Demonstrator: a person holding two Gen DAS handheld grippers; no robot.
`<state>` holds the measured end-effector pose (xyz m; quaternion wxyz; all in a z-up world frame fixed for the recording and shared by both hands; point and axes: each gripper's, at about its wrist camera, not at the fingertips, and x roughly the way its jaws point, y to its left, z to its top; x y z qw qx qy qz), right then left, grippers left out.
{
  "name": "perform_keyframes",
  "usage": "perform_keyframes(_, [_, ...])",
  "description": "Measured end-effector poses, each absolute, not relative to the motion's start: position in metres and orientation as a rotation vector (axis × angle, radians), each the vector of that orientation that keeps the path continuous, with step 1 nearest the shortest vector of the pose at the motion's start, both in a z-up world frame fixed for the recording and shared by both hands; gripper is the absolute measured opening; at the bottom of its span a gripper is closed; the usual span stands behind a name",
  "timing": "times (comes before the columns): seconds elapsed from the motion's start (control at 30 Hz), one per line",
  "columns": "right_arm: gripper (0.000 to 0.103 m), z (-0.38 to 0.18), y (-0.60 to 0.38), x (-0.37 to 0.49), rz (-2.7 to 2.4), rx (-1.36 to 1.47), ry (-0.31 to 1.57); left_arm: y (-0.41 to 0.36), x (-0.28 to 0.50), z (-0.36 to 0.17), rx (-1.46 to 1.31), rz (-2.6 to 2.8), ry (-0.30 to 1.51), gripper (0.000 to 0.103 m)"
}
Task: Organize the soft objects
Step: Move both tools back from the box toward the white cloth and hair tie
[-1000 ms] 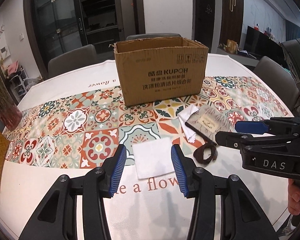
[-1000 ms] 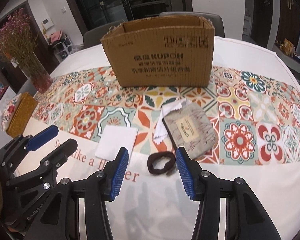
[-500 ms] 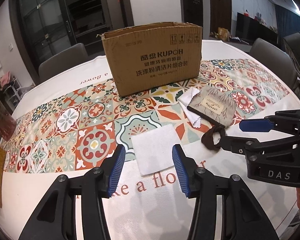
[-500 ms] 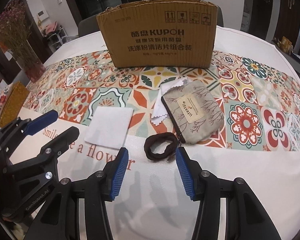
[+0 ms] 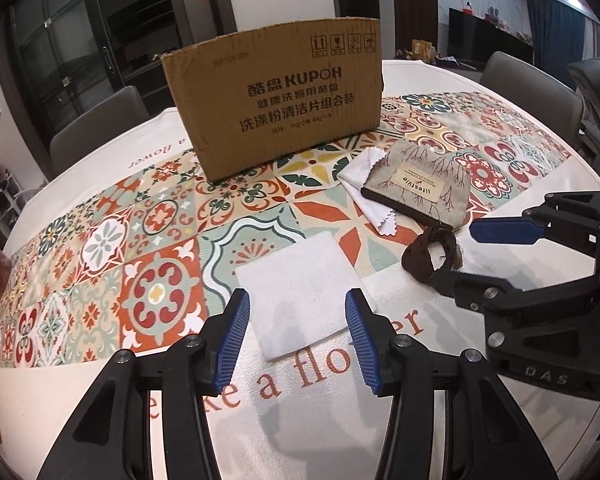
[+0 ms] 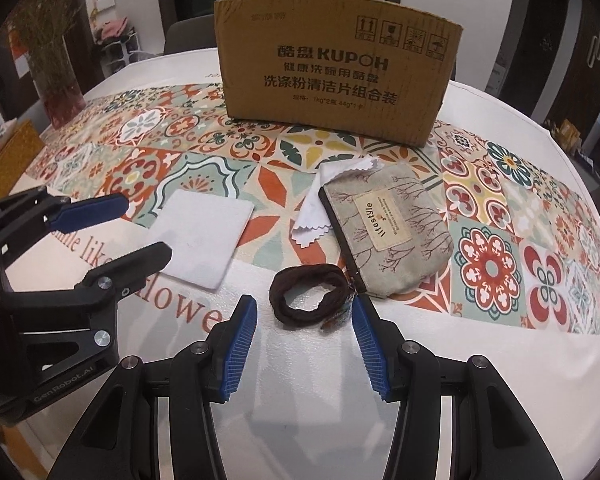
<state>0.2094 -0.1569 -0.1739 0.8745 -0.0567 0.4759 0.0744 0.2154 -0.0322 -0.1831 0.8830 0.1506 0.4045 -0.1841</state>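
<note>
L claw (image 5: 298,338) is hovering w/ jaws spread, straddling the near edge of the white folded cloth (image 5: 300,292), which is lying flat on the surface (image 5: 380,420) & gripping nothing. R claw (image 6: 304,346) is also gaping wide, empty, just short of the brown hair tie (image 6: 308,294). That tie is touching the beige zip pouch (image 6: 388,236), which is sitting partly over a thin white wipe (image 6: 320,208), w/ the cardboard box (image 6: 336,76) standing behind.

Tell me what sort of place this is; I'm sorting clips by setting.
Probably a home dining room: a round table with a patterned tile-print runner, upholstered chairs around it, and a TV in the adjoining room.
</note>
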Motion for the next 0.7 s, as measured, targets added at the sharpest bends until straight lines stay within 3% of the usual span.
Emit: perform_keyframes(0.7, [0.051,-0.193,-0.152,0.224,0.188,-0.178,0.992,-0.038,0.238,-0.212,0.283,-0.412,0.91,0.049])
